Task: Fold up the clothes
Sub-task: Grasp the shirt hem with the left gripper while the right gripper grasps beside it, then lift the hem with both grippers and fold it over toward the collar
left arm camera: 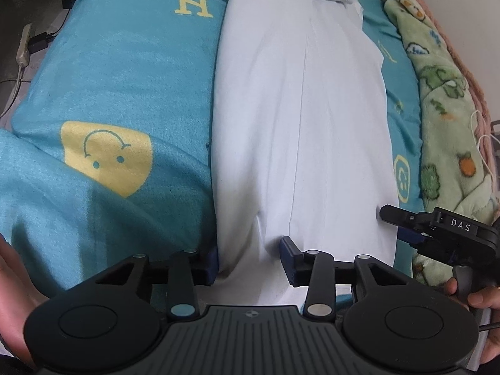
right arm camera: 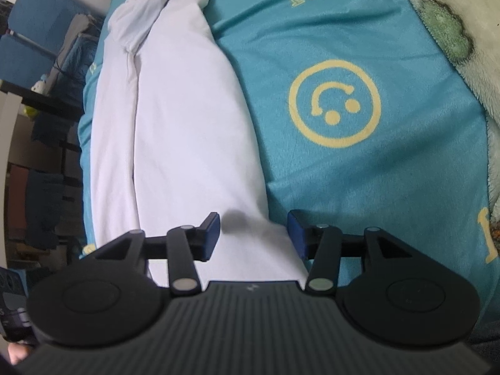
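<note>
Both hand-held grippers sit at the near end of the white garment [left arm camera: 300,125], which lies as a long, narrow, already folded strip on the teal bedspread [left arm camera: 125,72]. The left hand-held gripper [left arm camera: 250,256] has its jaws apart, straddling the near left part of the garment's hem; the cloth lies between the blue pads [left arm camera: 289,257] but neither pad looks to be pressing it. In the right wrist view the right hand-held gripper [right arm camera: 253,234] is also parted, one pad over the white cloth and the other just past the garment's right edge, above the bedspread. Neither one holds anything that I can see.

The garment's far end is bunched, with a crumpled sleeve or collar [right arm camera: 140,15] lying across it, away from the grippers. A green printed blanket [left arm camera: 443,109] lies beyond the garment's right side.

My reading is that the step in hand is to take the 2 near corners and carry them toward the far end. To do it well, each hand-held gripper should bite all layers at its own edge, at matching depth from the hem, without catching the bedspread beneath. The lift should be level and together, so the long centre crease [left arm camera: 297,156] stays straight and the fold lands square.
</note>
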Action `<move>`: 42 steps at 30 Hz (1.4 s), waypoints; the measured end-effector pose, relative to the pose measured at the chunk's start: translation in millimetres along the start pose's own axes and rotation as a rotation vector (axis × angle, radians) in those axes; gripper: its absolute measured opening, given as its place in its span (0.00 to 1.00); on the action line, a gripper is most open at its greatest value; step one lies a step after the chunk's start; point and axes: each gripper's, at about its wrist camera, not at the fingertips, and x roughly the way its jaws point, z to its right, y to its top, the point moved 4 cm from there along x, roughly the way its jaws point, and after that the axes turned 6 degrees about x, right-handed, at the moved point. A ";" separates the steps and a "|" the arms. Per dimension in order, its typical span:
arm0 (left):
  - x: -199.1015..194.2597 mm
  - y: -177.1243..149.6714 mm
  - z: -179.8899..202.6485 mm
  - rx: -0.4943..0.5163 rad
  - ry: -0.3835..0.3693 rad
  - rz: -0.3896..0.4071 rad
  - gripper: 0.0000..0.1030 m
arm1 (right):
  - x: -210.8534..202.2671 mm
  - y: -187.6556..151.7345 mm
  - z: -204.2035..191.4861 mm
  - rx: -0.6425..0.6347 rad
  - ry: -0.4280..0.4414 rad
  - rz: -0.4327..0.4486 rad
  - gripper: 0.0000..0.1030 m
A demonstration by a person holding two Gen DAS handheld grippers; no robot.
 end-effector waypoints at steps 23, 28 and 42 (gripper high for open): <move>8.7 9.4 27.0 0.098 0.023 -0.055 0.44 | 2.7 -22.2 -21.2 -0.151 0.037 -0.092 0.43; 8.3 12.2 36.0 0.140 0.021 -0.049 0.26 | 6.3 -29.7 -30.2 -0.230 -0.010 -0.075 0.43; -93.5 7.8 25.7 -0.032 -0.166 0.316 0.07 | -68.8 -5.8 -41.5 -0.158 0.190 0.095 0.07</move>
